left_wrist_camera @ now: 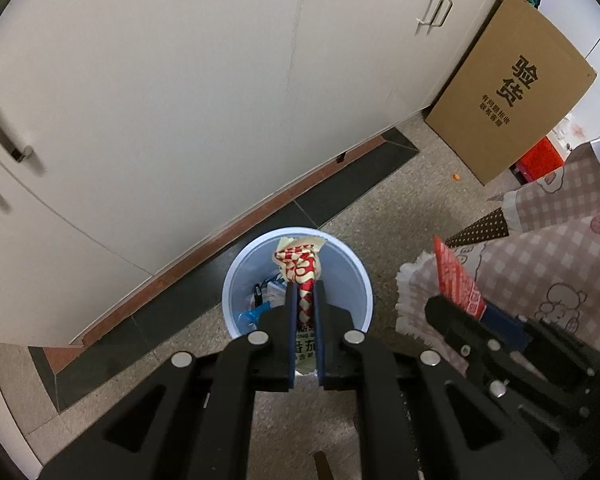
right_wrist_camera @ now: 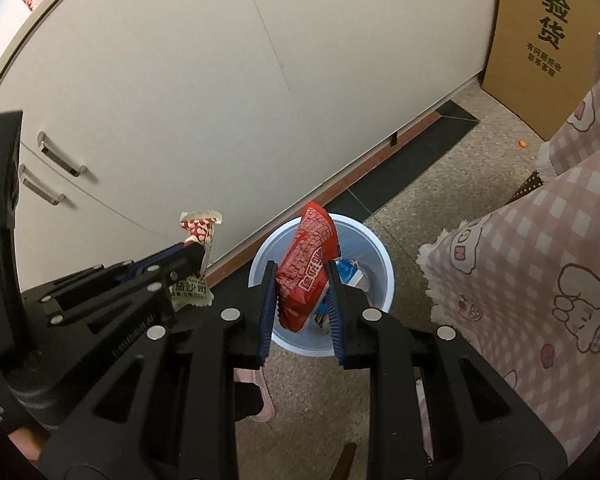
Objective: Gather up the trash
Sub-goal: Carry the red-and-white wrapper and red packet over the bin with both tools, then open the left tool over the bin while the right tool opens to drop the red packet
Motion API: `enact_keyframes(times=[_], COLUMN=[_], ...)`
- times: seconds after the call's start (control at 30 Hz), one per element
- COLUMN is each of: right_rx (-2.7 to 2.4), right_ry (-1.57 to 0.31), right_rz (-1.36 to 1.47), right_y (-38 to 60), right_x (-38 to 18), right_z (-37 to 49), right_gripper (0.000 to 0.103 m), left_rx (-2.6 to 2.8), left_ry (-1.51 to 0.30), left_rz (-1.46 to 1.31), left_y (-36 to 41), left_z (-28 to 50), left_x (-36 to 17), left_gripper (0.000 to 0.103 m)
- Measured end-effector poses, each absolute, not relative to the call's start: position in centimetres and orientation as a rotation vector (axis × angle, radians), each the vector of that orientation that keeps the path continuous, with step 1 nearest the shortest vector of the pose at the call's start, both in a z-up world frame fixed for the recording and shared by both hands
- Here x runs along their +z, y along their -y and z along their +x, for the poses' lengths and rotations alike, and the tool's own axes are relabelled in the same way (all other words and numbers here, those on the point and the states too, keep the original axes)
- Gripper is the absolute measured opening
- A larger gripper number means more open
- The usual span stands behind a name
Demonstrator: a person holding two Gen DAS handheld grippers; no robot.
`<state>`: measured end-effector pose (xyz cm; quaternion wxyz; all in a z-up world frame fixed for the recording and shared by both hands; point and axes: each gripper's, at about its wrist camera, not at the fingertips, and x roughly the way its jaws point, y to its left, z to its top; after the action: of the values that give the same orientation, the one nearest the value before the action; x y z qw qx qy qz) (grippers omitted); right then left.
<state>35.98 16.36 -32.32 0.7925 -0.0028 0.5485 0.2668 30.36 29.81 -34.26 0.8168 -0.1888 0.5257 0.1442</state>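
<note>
Below, a pale blue bin (left_wrist_camera: 298,284) is standing on the speckled floor (left_wrist_camera: 400,200), near the foot of a white cabinet (left_wrist_camera: 180,100), and it is already holding a few scraps of blue and white packaging (left_wrist_camera: 266,300).

The left tool (left_wrist_camera: 304,292) is pointing steeply down at the bin, with its blue pads clamped on a red and cream checked wrapper (left_wrist_camera: 300,266); the crumpled top of the wrapper is sticking out past the fingertips and is showing over the bin's mouth. In the right wrist view the same left tool (right_wrist_camera: 198,258) is appearing at the left, with the checked wrapper (right_wrist_camera: 196,232) hanging above and below its tips, left of the bin (right_wrist_camera: 374,280).

The right tool (right_wrist_camera: 300,280) is gripping a red snack packet (right_wrist_camera: 308,268) between its pads, the packet standing on end and tilted, showing over the bin's opening. In the left wrist view the right tool (left_wrist_camera: 456,308) and its red packet (left_wrist_camera: 454,276) are sitting to the right of the bin.

A pink checked cloth with cartoon bears (right_wrist_camera: 560,260) is hanging at the right. Farther off, a brown cardboard box (left_wrist_camera: 512,88) with black printed characters is leaning by the cabinet's end.
</note>
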Motion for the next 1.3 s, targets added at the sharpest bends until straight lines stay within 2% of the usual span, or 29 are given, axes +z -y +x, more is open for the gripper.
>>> enact_keyframes(times=[0.1, 0.3, 0.4, 0.93, 1.17, 1.23, 1.27, 1.3], right_rx=[0.563, 0.549, 0.553, 0.581, 0.59, 0.579, 0.574, 0.563], right_ry=[-1.176, -1.174, -1.176, -1.175, -1.139, -1.122, -1.113, -1.1], right_rz=[0.001, 0.013, 0.017, -0.003, 0.005, 0.008, 0.014, 0.017], right_y=[-16.0, -15.4, -15.0, -16.3, -17.2, -17.4, -17.3, -17.2], right_x=[-32.4, -32.3, -32.2, -31.9, -31.0, -30.7, -30.5, -30.3], right_z=[36.3, 36.5, 36.5, 35.6, 36.1, 36.5, 36.7, 36.8], right_gripper=[0.023, 0.023, 0.024, 0.024, 0.026, 0.038, 0.057, 0.061], left_rx=[0.301, 0.334, 0.346, 0.397, 0.442, 0.45, 0.452, 0.455], left_ry=[-1.109, -1.096, -1.086, -1.107, -1.102, -1.098, -1.096, -1.093], left_rz=[-0.414, -0.377, -0.393, -0.408, -0.448, -0.457, -0.461, -0.466], left_y=[-29.9, -29.9, -30.3, -31.9, -33.8, -34.1, -34.2, -34.3], left_z=[30.9, 31.2, 30.6, 27.7, 26.3, 25.9, 25.8, 25.7], left_x=[-34.0, -33.5, -33.3, -33.7, -33.6, -33.4, -33.4, -33.3], left_gripper=[0.013, 0.05, 0.059, 0.07, 0.071, 0.072, 0.072, 0.072])
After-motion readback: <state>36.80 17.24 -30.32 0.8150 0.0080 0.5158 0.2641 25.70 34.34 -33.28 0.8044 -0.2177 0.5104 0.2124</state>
